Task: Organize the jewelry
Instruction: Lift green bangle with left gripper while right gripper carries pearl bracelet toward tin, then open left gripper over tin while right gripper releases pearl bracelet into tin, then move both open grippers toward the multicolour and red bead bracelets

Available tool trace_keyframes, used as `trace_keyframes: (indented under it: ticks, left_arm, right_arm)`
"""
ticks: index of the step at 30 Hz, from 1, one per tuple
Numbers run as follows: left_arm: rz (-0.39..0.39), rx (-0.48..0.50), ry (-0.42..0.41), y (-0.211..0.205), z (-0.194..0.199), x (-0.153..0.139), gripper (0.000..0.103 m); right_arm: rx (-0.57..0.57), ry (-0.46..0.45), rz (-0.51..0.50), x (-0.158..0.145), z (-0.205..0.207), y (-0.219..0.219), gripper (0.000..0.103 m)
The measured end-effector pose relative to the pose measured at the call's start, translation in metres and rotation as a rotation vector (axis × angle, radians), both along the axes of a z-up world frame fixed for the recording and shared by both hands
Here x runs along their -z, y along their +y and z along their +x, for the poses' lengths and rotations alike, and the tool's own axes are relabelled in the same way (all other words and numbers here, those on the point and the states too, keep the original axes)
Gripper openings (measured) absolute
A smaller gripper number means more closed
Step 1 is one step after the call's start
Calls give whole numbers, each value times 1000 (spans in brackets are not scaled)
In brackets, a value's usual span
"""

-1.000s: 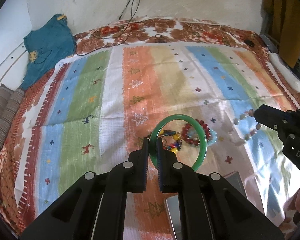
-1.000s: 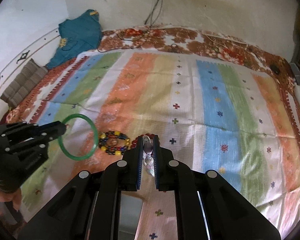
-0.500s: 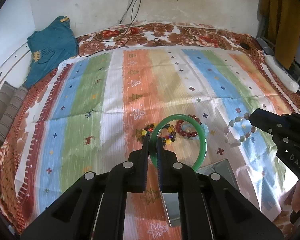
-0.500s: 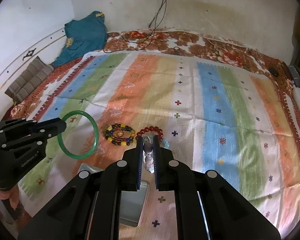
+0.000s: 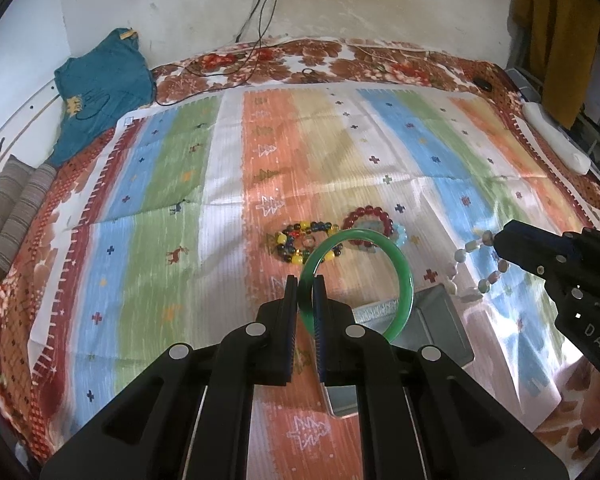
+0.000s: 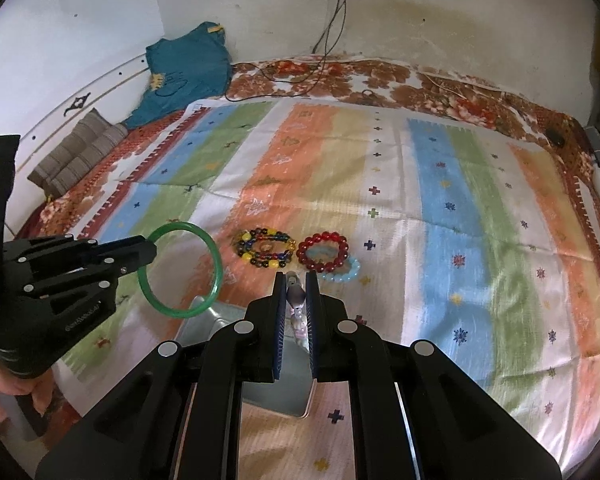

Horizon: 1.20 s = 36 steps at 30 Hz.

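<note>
My left gripper (image 5: 306,284) is shut on a green bangle (image 5: 404,276) and holds it in the air over a grey metal tray (image 5: 440,320). The bangle also shows in the right wrist view (image 6: 216,264). My right gripper (image 6: 296,280) is shut on a pale bead bracelet (image 6: 296,300), which hangs from its tips in the left wrist view (image 5: 464,256). On the striped cloth lie a multicoloured bead bracelet (image 6: 264,252), a red bead bracelet (image 6: 324,250) and a light blue bead bracelet (image 6: 346,272).
The tray (image 6: 216,320) sits on the cloth just below both grippers. A teal garment (image 6: 184,72) and a folded striped cushion (image 6: 76,156) lie at the far left. Cables (image 6: 328,52) run down the back wall. A white object (image 5: 556,144) lies at the right edge.
Both grippers have pulled back and up with their pieces. The metal tray has come further into view beneath them. The bracelets on the cloth look farther away.
</note>
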State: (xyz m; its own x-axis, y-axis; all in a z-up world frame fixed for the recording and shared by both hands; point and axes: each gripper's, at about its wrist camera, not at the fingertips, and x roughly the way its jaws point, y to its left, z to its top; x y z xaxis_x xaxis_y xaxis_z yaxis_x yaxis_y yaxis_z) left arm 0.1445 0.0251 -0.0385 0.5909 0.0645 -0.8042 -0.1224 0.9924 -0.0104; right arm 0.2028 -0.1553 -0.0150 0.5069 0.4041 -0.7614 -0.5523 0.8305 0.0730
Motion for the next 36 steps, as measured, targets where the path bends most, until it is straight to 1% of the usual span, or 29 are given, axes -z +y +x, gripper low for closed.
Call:
trace_keyframes:
  ticks: [11, 13, 15, 16, 17, 18, 19, 20, 22, 24, 26, 28, 30, 33, 36]
  left_arm:
    - [4, 17, 6, -13, -19, 2, 7]
    - [-5, 22, 9, -16, -21, 4, 7]
    - [-10, 23, 33, -18, -20, 8, 11]
    - [0, 17, 38, -19, -19, 10, 12]
    - [13, 10, 41, -19, -19, 10, 17]
    - [21, 2, 42, -18, -18, 10, 22]
    - [17, -5, 42, -16, -18, 10, 23]
    - [11, -9, 43, -14, -18, 10, 24]
    - [1, -15, 43, -11, -17, 10, 27]
    - [-11, -15, 42, -9, -17, 10, 32]
    - [-24, -14, 41, -8, -17, 9, 34]
    - [-32, -14, 41, -7, -16, 9, 38]
    - [-37, -7, 41, -7, -14, 9, 41]
    - [-39, 3, 43, -9, -11, 10, 42]
    - [-39, 12, 48, -10, -7, 13, 45]
  right_arm:
    - [-32, 23, -2, 4, -18, -1, 11]
    - [-15, 12, -11, 4, -20, -3, 11]
    - [-5, 25, -9, 5, -19, -5, 11]
    - [3, 34, -12, 6, -17, -7, 12]
    - [8, 35, -15, 7, -16, -8, 14]
    - [15, 35, -21, 8, -15, -9, 22]
    - [19, 36, -22, 9, -14, -10, 31]
    - [29, 42, -22, 10, -11, -12, 33]
    - [44, 54, -23, 12, -6, -15, 33]
    - [52, 66, -21, 14, 0, -17, 33]
    - [68, 80, -16, 16, 7, -20, 34]
    - [79, 92, -14, 19, 12, -22, 38]
    - [88, 100, -20, 22, 18, -23, 39]
    - [90, 104, -29, 24, 23, -22, 40]
    - [99, 108, -35, 27, 30, -20, 45]
